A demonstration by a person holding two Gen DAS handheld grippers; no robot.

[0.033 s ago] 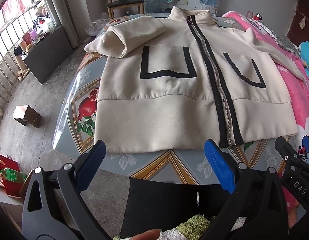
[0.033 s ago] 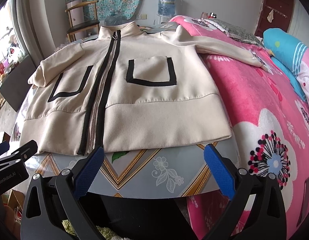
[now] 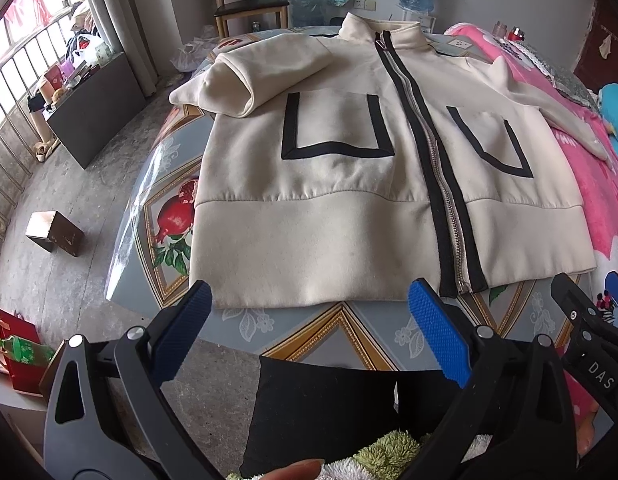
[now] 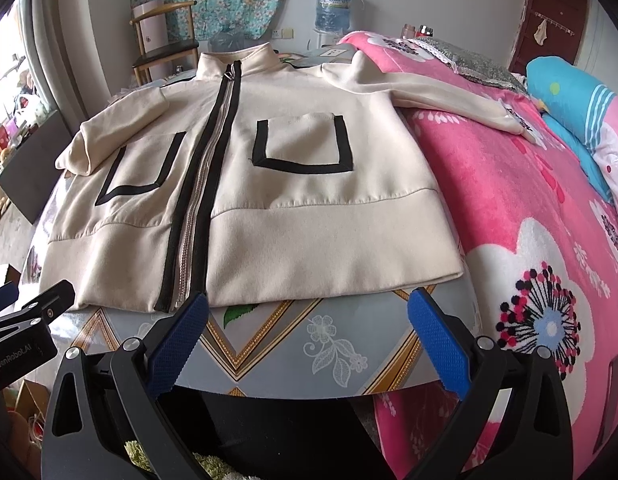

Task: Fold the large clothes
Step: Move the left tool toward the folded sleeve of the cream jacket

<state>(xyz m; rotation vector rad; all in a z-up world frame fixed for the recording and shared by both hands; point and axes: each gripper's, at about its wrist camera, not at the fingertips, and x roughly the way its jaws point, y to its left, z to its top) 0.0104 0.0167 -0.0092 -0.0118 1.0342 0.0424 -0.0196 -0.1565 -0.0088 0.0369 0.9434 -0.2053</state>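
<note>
A cream zip-up jacket [image 3: 349, 208] with black pocket trim lies front up and zipped on a round table [image 3: 349, 328] with a patterned cover. One sleeve [image 3: 261, 76] is folded back over the chest. The other sleeve [image 4: 449, 96] stretches out onto the pink blanket. My left gripper [image 3: 309, 300] hovers open just before the hem, left of the zipper, holding nothing. My right gripper [image 4: 309, 304] is open too, in front of the hem to the right of the zipper [image 4: 193, 216], and empty. Each gripper shows at the edge of the other's view.
A bed with a pink flowered blanket [image 4: 529, 220] adjoins the table on the right. A wooden chair [image 3: 249, 8] and a water bottle [image 4: 333, 8] stand behind. A brown box [image 3: 55, 232] lies on the floor at left. The person's dark trousers [image 3: 321, 408] are below the grippers.
</note>
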